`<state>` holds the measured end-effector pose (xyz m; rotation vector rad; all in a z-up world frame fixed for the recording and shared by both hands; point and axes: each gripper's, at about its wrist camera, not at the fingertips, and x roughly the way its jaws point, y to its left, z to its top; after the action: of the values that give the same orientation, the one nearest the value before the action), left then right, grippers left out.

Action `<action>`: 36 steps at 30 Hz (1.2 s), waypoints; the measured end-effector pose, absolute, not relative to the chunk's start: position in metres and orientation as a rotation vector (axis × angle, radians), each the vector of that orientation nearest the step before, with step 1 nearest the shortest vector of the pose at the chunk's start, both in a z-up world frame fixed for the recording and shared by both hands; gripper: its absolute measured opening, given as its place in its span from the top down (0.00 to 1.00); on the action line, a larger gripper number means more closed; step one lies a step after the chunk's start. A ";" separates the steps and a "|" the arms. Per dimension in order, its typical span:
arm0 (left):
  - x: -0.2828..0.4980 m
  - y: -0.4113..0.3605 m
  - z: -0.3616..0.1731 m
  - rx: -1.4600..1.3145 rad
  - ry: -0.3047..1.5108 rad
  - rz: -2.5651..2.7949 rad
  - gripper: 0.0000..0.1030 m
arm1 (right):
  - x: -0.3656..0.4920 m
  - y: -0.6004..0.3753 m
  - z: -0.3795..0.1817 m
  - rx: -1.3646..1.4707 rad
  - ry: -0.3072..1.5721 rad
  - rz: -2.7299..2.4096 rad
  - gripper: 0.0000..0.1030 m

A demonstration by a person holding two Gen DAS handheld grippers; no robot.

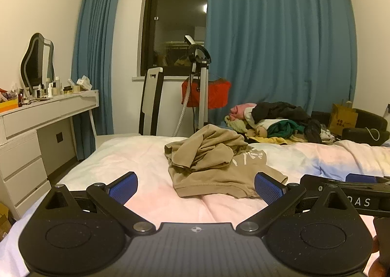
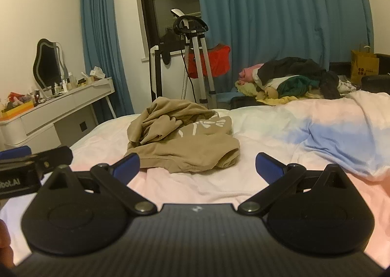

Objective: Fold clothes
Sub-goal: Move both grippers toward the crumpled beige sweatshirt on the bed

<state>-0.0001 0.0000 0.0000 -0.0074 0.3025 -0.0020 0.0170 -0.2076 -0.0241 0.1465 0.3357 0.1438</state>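
As it lies crumpled mid-frame on the bed [image 1: 136,155], tan shirt [image 1: 214,167]: soft, light, limp; best pinched at the near hem. Left gripper [image 1: 196,188] and right gripper [image 2: 197,167] both spread apart, empty.

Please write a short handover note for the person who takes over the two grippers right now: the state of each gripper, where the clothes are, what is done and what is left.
Left gripper: open, empty, above the bed, just short of the tan garment.
Right gripper: open, empty, beside the left one, facing the same garment.
The tan garment lies crumpled in a heap on the bed, white print partly showing.
A pile of mixed clothes waits beyond the bed's far edge.
Done: nothing folded yet.
Left: spread the tan garment flat, fold it, then probably the pile.
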 end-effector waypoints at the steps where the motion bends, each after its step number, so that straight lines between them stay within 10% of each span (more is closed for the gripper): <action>1: 0.000 0.000 0.000 -0.008 0.303 -0.002 0.00 | 0.017 -0.208 -0.024 0.147 0.337 0.144 0.00; 36: 0.002 -0.003 -0.007 0.012 0.323 -0.003 0.00 | 0.012 -0.209 -0.019 0.133 0.323 0.134 0.00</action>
<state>0.0024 -0.0032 -0.0066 0.0121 0.3233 -0.0031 0.0122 -0.2092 -0.0192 0.1334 0.3227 0.1338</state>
